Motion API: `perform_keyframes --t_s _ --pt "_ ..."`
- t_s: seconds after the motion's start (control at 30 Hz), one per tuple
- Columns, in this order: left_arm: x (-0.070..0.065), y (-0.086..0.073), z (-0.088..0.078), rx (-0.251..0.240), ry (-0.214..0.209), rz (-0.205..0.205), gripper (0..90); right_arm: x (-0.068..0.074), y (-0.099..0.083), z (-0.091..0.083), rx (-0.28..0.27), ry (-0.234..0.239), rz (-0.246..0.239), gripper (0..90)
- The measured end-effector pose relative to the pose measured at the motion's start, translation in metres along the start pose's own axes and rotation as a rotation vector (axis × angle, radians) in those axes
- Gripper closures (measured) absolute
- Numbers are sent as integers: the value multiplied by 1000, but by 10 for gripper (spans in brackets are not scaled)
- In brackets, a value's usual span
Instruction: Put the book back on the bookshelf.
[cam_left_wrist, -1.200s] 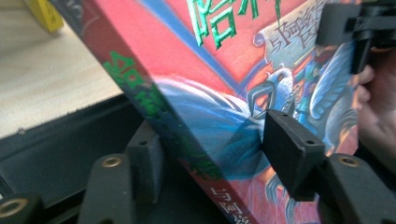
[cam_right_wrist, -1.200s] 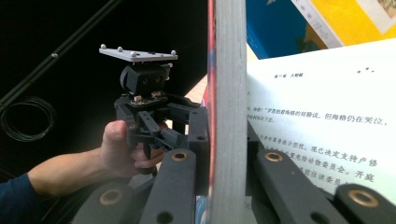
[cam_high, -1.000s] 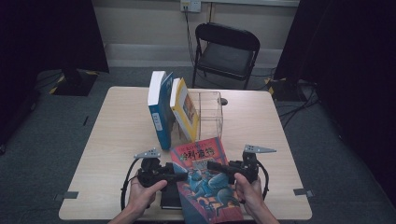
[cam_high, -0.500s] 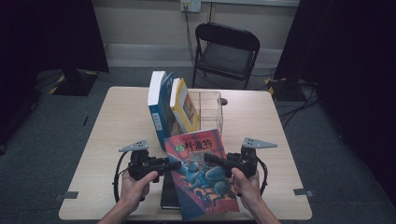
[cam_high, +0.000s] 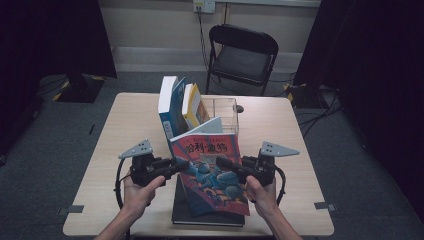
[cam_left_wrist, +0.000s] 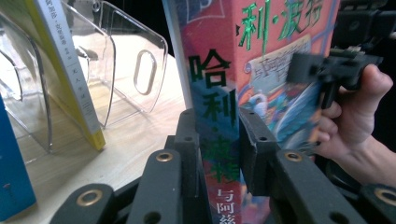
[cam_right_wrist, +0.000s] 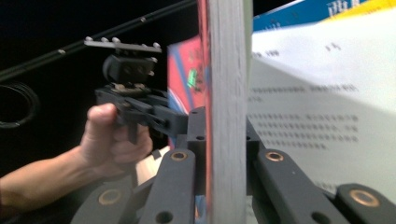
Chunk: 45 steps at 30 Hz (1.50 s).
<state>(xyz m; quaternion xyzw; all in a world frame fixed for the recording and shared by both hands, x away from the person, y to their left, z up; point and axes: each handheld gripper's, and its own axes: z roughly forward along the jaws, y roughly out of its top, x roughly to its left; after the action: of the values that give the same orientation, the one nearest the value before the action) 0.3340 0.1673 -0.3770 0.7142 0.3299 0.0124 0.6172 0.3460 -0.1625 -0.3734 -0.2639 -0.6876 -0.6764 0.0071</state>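
Table (cam_high: 125, 130): light wood top; all the work is laid out on it.
Clear rack (cam_high: 225, 112): a transparent book stand is set toward the far middle; its right-hand bay looks unfilled, though the high view is too small to be sure.
Shelved books (cam_high: 172, 107): a blue-and-white volume and a yellow one are already stood upright at the rack's left side.
Dark book (cam_high: 200, 212): left flat on the near edge, under the raised one; not yet handled.
Red book (cam_high: 212, 167): lifted off the dark book, tilted with its top toward the rack, held between both grippers, near the rack but apart from it.
Left gripper (cam_high: 175, 165): jaws have just been closing and are now clamped on the red book's spine edge, as seen in the left gripper view (cam_left_wrist: 217, 140).
Right gripper (cam_high: 225, 164): clenched on the page edge of the red book (cam_right_wrist: 224, 130).
Progress: judged about midway; two books are racked, one is in the air, one is waiting. The red book is still to be stood upright and slid into the rack.
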Motion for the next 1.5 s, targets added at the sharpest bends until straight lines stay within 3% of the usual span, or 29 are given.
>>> perform_keyframes --t_s 0.2,0.4,0.63,0.7,0.73,0.87,0.93,1.07,1.17,1.23,1.3,1.4,1.5 --pt "-19 3 4 20 -21 89 733 4 -4 -16 27 4 -12 812" --pt "-32 -2 15 42 -81 144 703 14 -12 -36 35 35 -22 805" --pt "-47 -11 35 90 -104 196 691 22 -15 -43 65 20 -58 780" --pt "-52 -12 34 98 -110 223 708 23 -15 -45 82 -3 -71 683" --pt "-53 -12 33 99 -109 236 717 25 -14 -46 83 -47 -81 599" --pt "-56 -14 32 93 -107 239 721 26 -10 -52 71 -122 -99 449" --pt "-56 -14 32 94 -108 240 722 27 -8 -56 64 -169 -126 421" --pt "-57 -14 31 96 -104 250 725 21 -5 -63 37 -229 -116 301" --pt "-58 -15 31 100 -110 255 723 12 -4 -65 33 -230 -94 257" --pt "-57 -15 31 96 -114 250 723 8 -3 -63 37 -200 -85 267" --pt "-57 -14 31 97 -108 251 722 7 -2 -59 44 -151 -91 375" --pt "-56 -13 30 103 -94 261 718 13 0 -54 60 -184 -121 404" --pt "-54 -13 31 87 -94 226 710 11 1 -54 61 -191 -121 453"
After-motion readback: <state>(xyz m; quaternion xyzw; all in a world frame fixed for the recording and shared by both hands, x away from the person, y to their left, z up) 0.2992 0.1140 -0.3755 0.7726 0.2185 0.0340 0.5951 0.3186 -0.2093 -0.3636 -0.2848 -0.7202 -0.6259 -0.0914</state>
